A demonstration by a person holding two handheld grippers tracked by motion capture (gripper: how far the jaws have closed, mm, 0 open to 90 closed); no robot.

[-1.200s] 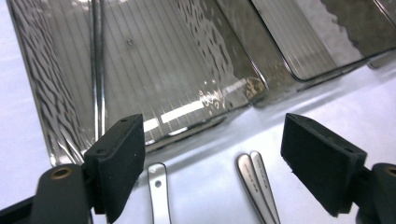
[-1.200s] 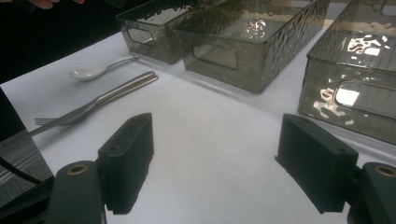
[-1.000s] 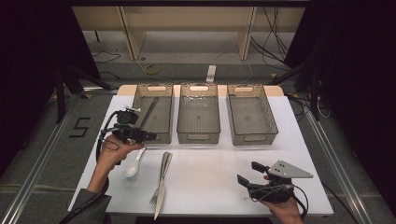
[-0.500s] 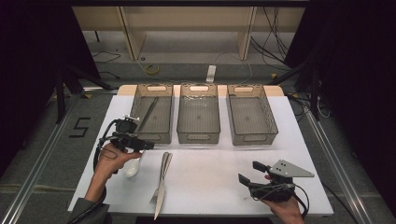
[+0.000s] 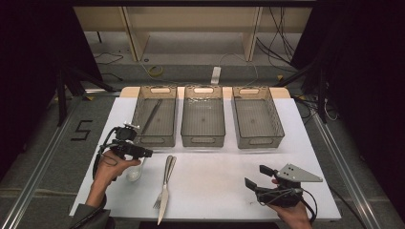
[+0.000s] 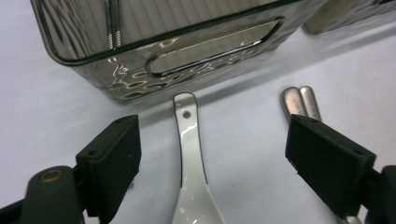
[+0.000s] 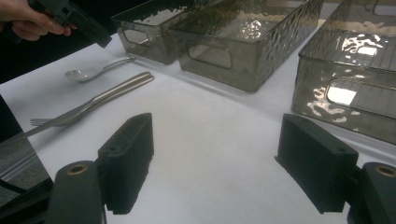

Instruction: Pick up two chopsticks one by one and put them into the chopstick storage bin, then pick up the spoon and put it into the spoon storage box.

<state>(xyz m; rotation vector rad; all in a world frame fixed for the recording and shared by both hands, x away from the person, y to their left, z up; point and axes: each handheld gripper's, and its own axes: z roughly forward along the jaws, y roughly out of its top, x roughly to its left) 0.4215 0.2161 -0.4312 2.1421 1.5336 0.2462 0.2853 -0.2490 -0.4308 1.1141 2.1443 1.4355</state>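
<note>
White ceramic spoon (image 6: 191, 177) being straddled, untouched, by spread jaws of left gripper (image 6: 212, 163), near left bin (image 5: 155, 117). Right gripper (image 7: 217, 163) being held released at table's near right.

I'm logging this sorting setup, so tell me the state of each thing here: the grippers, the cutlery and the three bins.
Left gripper: open, jaws either side of the spoon.
Right gripper: open, holding nothing.
Spoon: flat on the table, not gripped.
Fork: flat on the table beside the knife.
Knife: flat on the table.
Left bin: holds a long thin utensil.
Middle bin: empty.
Right bin: empty.
</note>
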